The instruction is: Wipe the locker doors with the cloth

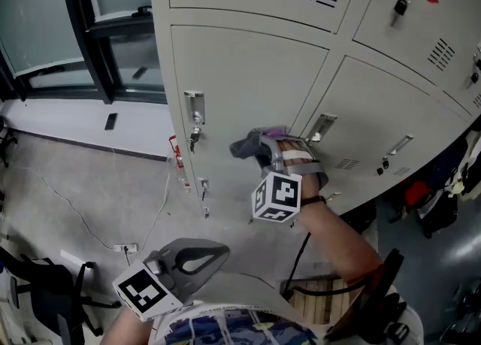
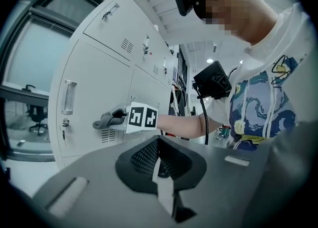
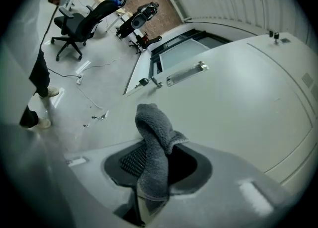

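Quick status from my end. The right gripper (image 1: 274, 157) is up at the lockers (image 1: 248, 5) with the grey cloth (image 3: 155, 147) pinched between its jaws. In the right gripper view the cloth comes up out of the jaws, folds over on itself and flops toward the door surface. From the head view the bunched end sits against the lower right part of the middle locker door (image 1: 240, 80), right by the seam with the next door and close to that door's handle (image 1: 323, 127). I can't say for certain it's actually touching the metal, but it's right on top of it.

The left gripper (image 1: 214, 252) is doing nothing – jaws pressed together with nothing between them, held low near my body and well apart from the lockers. Its own view looks across at my right arm and the marker cube (image 2: 142, 116), with the cloth poking out past the cube beside a small vent (image 2: 108, 135) in the door.

Other stuff in view: the door I'm at has a recessed handle (image 1: 194, 104) on its left side with a key (image 1: 194, 138) hanging just under it. A dark-framed window (image 1: 113, 13) is to the left of the lockers. There's a thin cable and a power strip (image 1: 124, 247) on the grey floor (image 1: 75, 178) – plus an office chair (image 3: 74, 23) further back in the right gripper view.
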`<state>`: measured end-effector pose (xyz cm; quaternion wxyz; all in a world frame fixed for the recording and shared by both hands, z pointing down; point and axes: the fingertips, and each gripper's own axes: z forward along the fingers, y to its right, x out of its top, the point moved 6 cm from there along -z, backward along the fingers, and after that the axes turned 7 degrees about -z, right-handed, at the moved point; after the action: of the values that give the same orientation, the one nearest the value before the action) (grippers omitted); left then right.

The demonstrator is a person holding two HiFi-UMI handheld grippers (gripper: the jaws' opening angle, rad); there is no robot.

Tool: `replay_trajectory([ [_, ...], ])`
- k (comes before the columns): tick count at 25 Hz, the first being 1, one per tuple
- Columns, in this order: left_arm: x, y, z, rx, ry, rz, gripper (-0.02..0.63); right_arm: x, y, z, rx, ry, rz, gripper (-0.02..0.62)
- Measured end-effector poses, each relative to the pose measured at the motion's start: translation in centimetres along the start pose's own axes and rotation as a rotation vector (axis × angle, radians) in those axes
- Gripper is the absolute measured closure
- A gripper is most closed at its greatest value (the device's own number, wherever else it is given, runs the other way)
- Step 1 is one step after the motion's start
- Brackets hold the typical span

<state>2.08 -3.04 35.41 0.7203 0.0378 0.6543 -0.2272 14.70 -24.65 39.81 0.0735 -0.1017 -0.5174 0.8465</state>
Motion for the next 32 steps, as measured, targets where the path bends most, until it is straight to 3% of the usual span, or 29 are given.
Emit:
replay_trajectory([
  [13, -0.4, 0.4, -0.4, 0.014, -0.01, -0.007, 0.604, -1.2, -9.9, 5.8, 0.236, -0.051, 0.034, 0.482],
  [18, -0.7, 0.4, -0.8, 0.018, -0.009, 0.007, 0.604, -1.0, -9.6, 5.0, 0.279, -0.054, 0.022, 0.48],
  [21, -1.0, 0.2, -1.0, 0.018, -0.004, -0.002, 0.604, 0.6, -5.4, 1.3, 0.202, -0.015, 0.023, 0.48],
  [26, -0.7, -0.3, -0.8, 0.0, 0.009, -0.015, 0.604, 3.3, 5.4, -5.3, -0.052, 0.073, 0.013, 0.48],
  [32, -0.9, -0.7, -0.6, -0.028, 0.008, -0.012, 0.604, 5.4, 16.4, -11.2, -0.327, 0.111, 0.012, 0.48],
])
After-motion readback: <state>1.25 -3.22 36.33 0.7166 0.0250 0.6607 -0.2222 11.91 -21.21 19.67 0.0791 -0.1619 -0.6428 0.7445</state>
